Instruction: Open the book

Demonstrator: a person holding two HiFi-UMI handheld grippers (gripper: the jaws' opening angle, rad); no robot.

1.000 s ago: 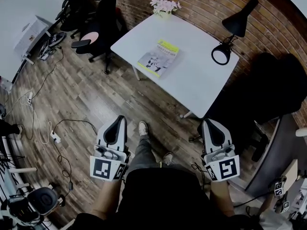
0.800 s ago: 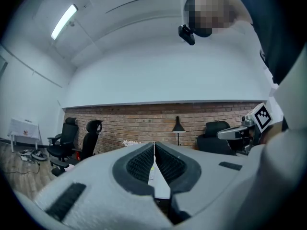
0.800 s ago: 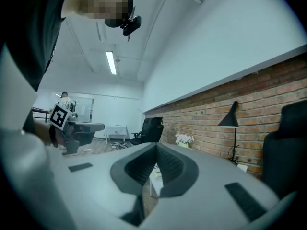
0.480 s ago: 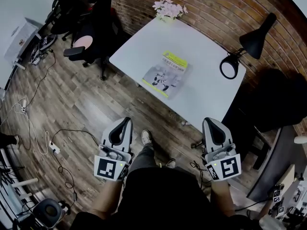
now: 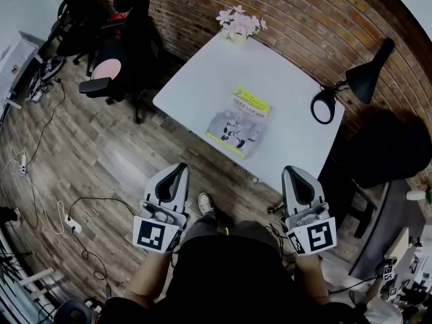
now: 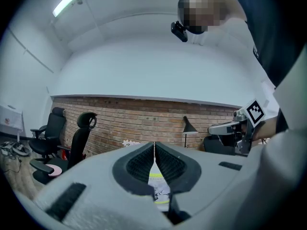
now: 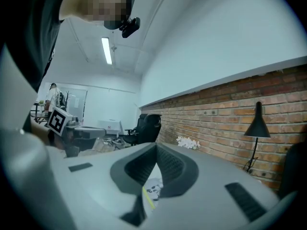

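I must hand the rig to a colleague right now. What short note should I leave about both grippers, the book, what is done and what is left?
Left gripper: jaws shut, empty, held above the floor, short of the white table.
Right gripper: jaws shut, empty, also short of the table.
Book: lies closed, cover up, near the table's near edge. Neither gripper touches it.
Also on the table: flowers at the far corner, black desk lamp at the right side.
Done: nothing on the book yet.
Left: reach the table, catch the cover's edge and open the book.
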